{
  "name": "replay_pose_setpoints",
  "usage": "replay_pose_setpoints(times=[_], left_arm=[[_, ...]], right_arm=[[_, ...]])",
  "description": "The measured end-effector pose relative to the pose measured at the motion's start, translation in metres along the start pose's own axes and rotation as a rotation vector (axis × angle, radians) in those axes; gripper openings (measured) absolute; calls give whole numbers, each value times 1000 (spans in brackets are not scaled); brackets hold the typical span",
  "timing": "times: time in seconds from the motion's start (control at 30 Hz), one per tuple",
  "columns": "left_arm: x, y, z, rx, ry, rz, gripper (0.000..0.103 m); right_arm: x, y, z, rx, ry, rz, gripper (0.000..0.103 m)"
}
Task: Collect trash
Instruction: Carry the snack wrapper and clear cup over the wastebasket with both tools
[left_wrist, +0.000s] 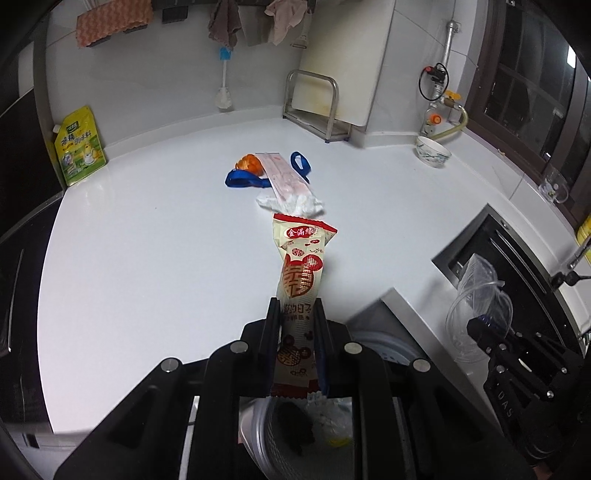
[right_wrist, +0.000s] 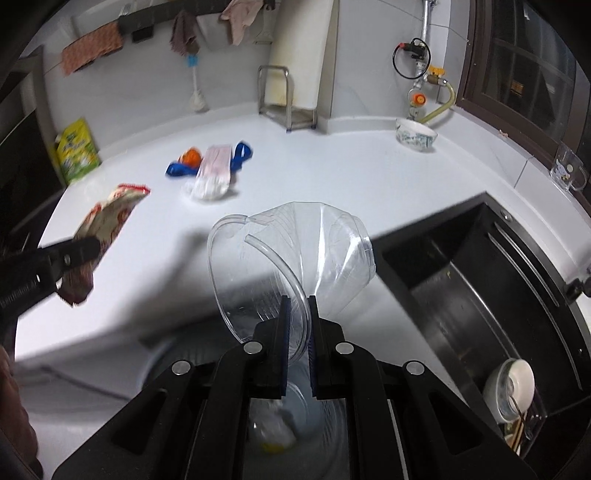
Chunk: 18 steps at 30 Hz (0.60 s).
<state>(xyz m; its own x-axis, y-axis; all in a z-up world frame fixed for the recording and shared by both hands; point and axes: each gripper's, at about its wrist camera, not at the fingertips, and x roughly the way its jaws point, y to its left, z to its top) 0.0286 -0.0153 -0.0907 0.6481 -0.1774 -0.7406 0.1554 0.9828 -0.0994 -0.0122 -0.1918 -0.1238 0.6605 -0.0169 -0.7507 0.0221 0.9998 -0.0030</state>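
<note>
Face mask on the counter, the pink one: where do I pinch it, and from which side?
Both grippers are full now. Once one is free, take the face mask at its near end, coming straight down from above: it lies flat, pointing toward you, resting partly on the crumpled tissue, so that end is probably raised slightly.

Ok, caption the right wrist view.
Right tool holds crushed clear cup over bin.

Glossy printed wrapper (left_wrist: 301, 273); clear plastic cup (right_wrist: 291, 258); smooth white countertop (left_wrist: 166, 229)

Red-cream snack wrapper (left_wrist: 301, 280), crushed clear cup (right_wrist: 295, 258), both aloft.
</note>
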Motion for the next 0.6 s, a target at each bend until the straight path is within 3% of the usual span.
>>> replay_pose_setpoints(times=[0.27, 0.6], left_arm=[[-23, -18, -49, -12, 23, 10, 18], [-9, -28, -90, 7, 135, -5, 18]], right_arm=[[-23, -12, -51, -46, 14, 79, 8], [-4, 0, -85, -80, 140, 181, 8]])
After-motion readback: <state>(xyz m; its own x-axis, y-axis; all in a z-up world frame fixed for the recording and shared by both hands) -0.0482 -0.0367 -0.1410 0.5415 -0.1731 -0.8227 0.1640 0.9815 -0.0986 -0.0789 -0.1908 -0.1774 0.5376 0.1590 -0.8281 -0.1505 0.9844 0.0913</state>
